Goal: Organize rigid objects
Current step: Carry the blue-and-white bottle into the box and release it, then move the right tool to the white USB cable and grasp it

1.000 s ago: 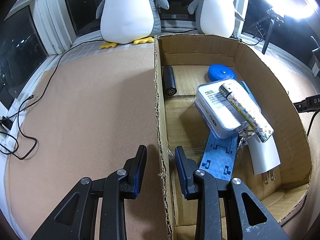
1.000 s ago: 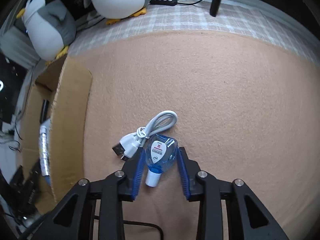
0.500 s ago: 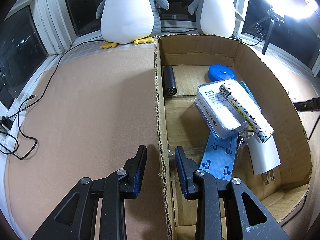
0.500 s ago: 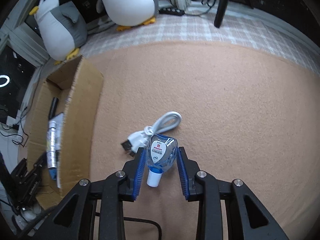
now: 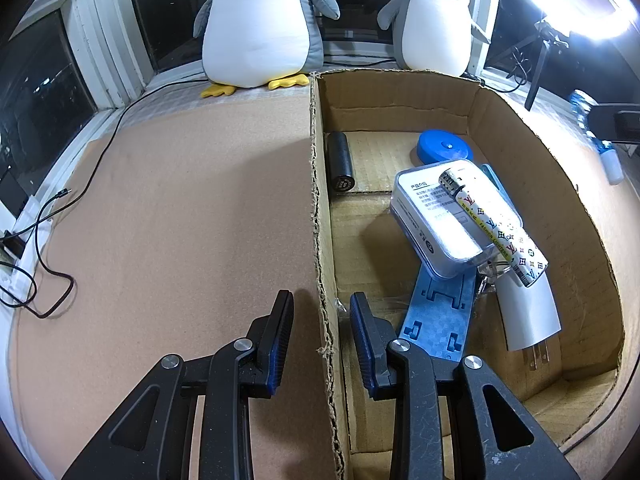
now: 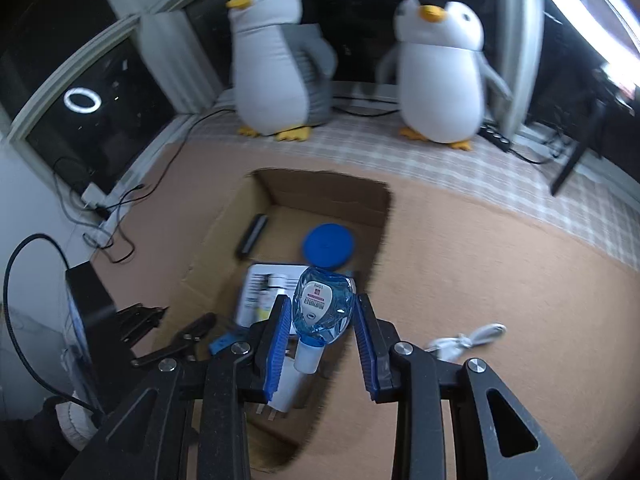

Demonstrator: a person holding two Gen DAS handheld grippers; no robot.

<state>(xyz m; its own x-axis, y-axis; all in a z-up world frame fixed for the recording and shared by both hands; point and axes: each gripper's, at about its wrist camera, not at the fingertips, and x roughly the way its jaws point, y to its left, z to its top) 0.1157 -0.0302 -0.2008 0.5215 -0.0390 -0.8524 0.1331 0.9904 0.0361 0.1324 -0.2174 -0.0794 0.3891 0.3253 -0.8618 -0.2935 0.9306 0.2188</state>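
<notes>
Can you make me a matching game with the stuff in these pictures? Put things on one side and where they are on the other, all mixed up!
Things:
1. blue bottle
2. patterned tube
3. white cable
4. black cylinder

Places:
A. on the mat outside the cardboard box
B. by the box's left wall
C. between the right gripper fingers
D. on top of the white case

Pairs: 1-C, 2-D, 3-A, 4-B
</notes>
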